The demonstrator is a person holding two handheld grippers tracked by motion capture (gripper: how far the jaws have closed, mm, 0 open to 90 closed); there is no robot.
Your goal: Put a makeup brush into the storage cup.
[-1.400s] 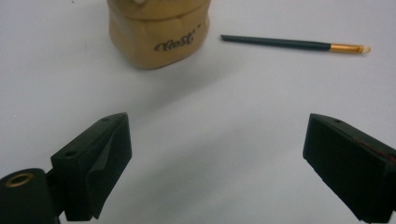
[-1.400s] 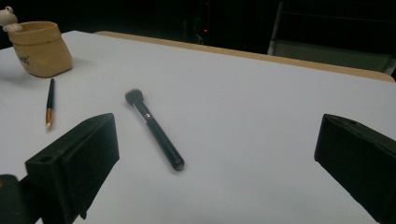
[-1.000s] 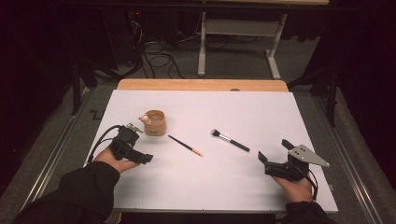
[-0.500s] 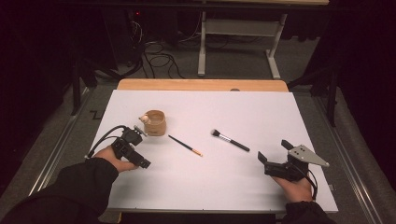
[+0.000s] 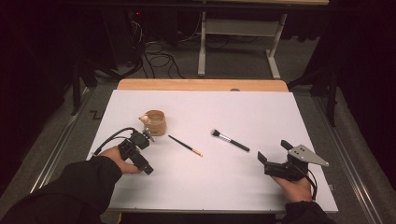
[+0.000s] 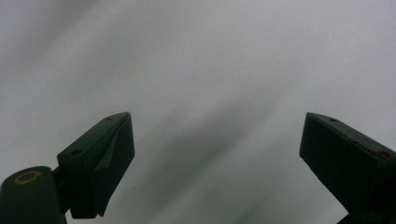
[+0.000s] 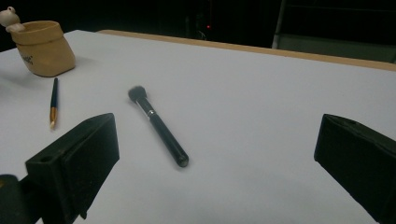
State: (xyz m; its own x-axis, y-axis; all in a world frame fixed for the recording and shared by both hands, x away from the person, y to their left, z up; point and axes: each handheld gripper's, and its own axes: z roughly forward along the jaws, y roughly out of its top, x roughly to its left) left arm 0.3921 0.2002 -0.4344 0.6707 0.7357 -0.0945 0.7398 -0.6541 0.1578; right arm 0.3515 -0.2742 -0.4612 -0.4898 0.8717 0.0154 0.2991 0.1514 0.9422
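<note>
From the high view, the white table [image 5: 261,112] takes up the middle of the frame. A tan holder cup [image 5: 155,122] stands left of centre, with a thin pencil brush [image 5: 185,145] lying just to its right and a black makeup brush [image 5: 229,140] a little further right, bristles toward the upper left. The left gripper [image 5: 145,135] sits at lower left, close to the cup, tipped down at the board. The right gripper [image 5: 273,151] rests at lower right, jaws parted, aimed up and left at the makeup brush's handle end and still short of it.

In the left gripper view the two black jaws stand wide apart at the bottom corners, with nothing between them. Beyond them is just blurred pale table surface [image 6: 210,70], so I judge that hand is swinging and not ready to grasp anything.

In the right gripper view the jaws are also spread wide and empty. The makeup brush [image 7: 159,127] lies in the centre left of the frame, handle end nearest, bristles away toward the upper left. The pencil brush [image 7: 54,102] lies at the left edge and the holder cup [image 7: 44,47] stands in the upper left corner.

To my eye the step in hand is the right hand's reach for the makeup brush. To do it well, it should slide forward low, turn so the jaws straddle the handle crosswise, and close on the mid-handle rather than the rounded end, so the brush does not roll or pivot away.
</note>
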